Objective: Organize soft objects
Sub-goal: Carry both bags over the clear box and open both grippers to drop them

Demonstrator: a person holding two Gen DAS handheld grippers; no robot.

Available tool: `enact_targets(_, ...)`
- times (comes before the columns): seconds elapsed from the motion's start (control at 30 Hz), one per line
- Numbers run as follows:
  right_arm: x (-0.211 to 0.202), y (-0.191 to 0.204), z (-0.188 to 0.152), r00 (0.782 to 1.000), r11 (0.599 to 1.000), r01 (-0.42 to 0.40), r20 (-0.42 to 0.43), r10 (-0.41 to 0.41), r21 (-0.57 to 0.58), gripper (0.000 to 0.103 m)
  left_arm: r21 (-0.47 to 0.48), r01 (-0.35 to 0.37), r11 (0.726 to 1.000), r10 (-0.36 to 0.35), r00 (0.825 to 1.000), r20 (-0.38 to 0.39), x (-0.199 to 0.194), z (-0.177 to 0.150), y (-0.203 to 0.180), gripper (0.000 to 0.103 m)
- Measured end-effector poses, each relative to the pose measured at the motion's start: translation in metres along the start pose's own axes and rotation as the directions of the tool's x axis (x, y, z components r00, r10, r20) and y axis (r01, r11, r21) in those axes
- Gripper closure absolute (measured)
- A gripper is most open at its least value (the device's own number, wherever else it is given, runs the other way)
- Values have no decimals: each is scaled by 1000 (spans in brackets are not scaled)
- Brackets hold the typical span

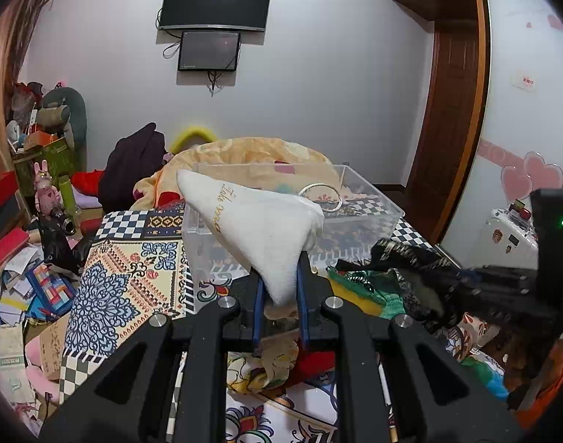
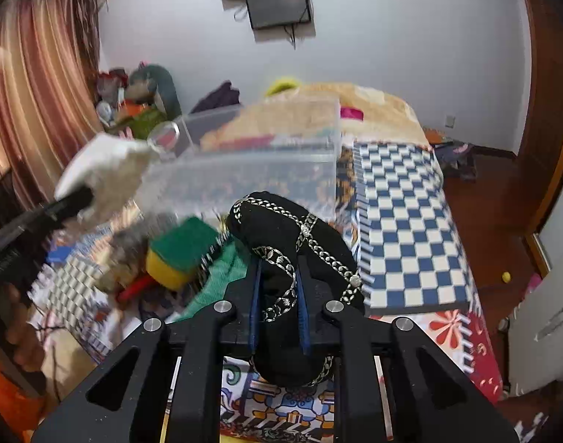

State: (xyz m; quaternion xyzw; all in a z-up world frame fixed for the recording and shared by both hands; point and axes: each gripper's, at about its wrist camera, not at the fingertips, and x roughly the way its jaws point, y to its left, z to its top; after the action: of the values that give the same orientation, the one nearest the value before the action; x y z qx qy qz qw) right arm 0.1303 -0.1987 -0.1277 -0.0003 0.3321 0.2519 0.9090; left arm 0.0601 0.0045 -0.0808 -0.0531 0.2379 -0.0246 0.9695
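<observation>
My left gripper [image 1: 280,277] is shut on a white folded towel [image 1: 259,229] with gold lettering, held up in front of a clear plastic box [image 1: 370,203] on the bed. It also shows in the right wrist view [image 2: 104,170], blurred. My right gripper [image 2: 279,277] is shut on a black cloth with silver chain trim [image 2: 288,232], held above the bed near the box [image 2: 244,170]. The right gripper and its black cloth [image 1: 410,258] show at the right of the left wrist view.
A yellow-green sponge [image 2: 181,247], a green cloth [image 2: 222,277] and other soft items lie on the patterned bedspread [image 2: 403,229]. A metal ring [image 1: 322,195] rests at the box. An orange blanket [image 1: 251,151] is heaped behind. Clutter covers the floor at left [image 1: 19,277].
</observation>
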Motion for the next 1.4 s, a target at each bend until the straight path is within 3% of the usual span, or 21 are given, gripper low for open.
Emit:
enact_targets(0.33, -37, 6, 41, 986, 1000, -11, 166, 14, -20, 88, 9, 17, 1000, -17, 999, 37, 5, 31, 5, 88)
enact_targets(0.67, -23, 18, 83, 964, 999, -32, 264, 33, -10, 88, 33, 17, 999, -19, 999, 41, 31, 65, 9, 88)
enact_targets(0.87, -1, 19, 93, 969, 1000, -20, 247, 21, -4, 88, 25, 32, 999, -31, 999, -16, 63, 75, 14, 88)
enact_targets(1.1, 32, 19, 94, 986, 1000, 10, 164, -6, -21, 88, 16, 32, 999, -30, 994, -107, 105, 79, 19, 88)
enact_targets(1.4, 61, 14, 95, 998, 1000, 1, 59, -1, -7, 88, 28, 48, 998, -39, 969, -243, 143, 67, 21, 88)
